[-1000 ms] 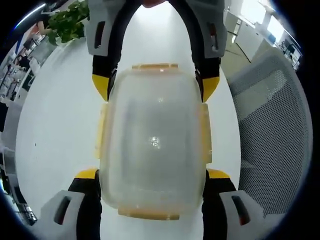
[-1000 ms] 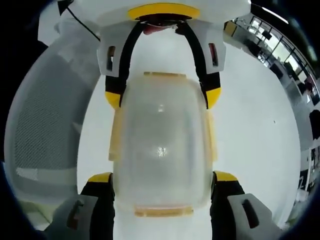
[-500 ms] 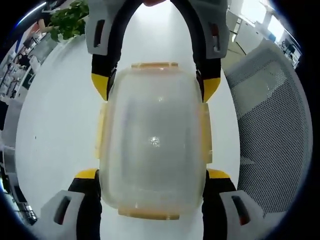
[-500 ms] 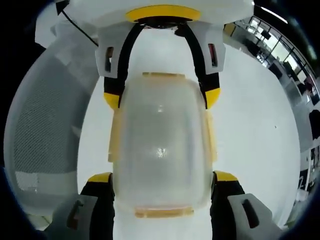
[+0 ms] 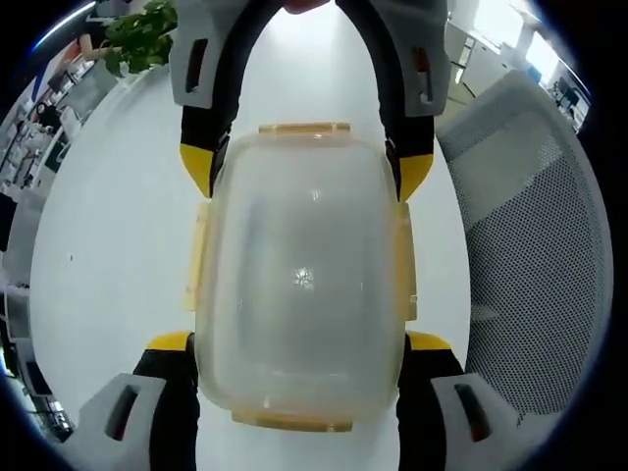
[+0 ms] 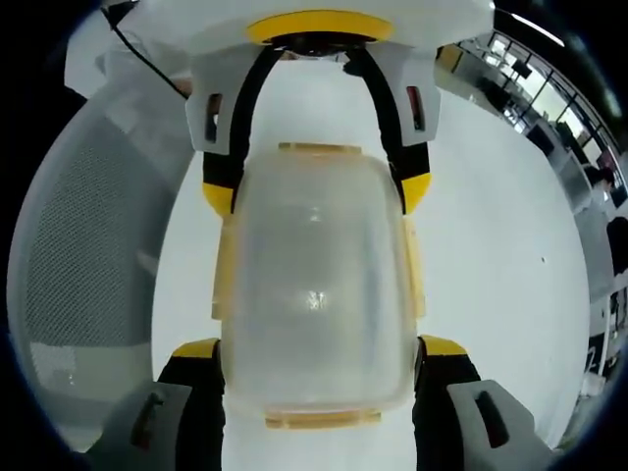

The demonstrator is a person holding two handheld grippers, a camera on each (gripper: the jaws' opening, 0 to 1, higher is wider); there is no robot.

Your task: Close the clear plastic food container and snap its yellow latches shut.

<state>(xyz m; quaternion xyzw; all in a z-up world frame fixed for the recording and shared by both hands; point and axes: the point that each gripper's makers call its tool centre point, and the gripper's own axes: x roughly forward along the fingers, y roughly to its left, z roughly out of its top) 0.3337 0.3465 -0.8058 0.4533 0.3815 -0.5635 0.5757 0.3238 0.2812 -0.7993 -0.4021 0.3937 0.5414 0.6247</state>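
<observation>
In the left gripper view the left gripper (image 5: 297, 343) rises from the bottom edge with its two yellow-tipped jaws set wide, one on each long side of the box (image 5: 299, 285), clamped against its near end. The box fills the middle of the frame: a clear, frosted tub with its lid on, lying on the white table (image 5: 108, 265). A yellow latch (image 5: 199, 257) runs down its left side and another down its right, with shorter yellow tabs at the top and bottom ends; all four lie flat against the walls. At the top of the frame the right gripper (image 5: 305, 177) reaches down from the upper edge, its yellow tips pressed to the far corners of the box. A grey mesh chair (image 5: 535, 255) fills the right side and a green plant (image 5: 142, 34) sits at upper left. In the right gripper view the right gripper (image 6: 320, 343) comes up from the bottom, its jaws apart and gripping the box (image 6: 314, 285) at its lower corners. The box lies in mid-frame on the table (image 6: 500, 245), lid on, yellow latches flat along both long sides. The left gripper (image 6: 318, 191) hangs from the top edge, its yellow tips against the upper corners. The chair (image 6: 88, 265) takes the left side.
</observation>
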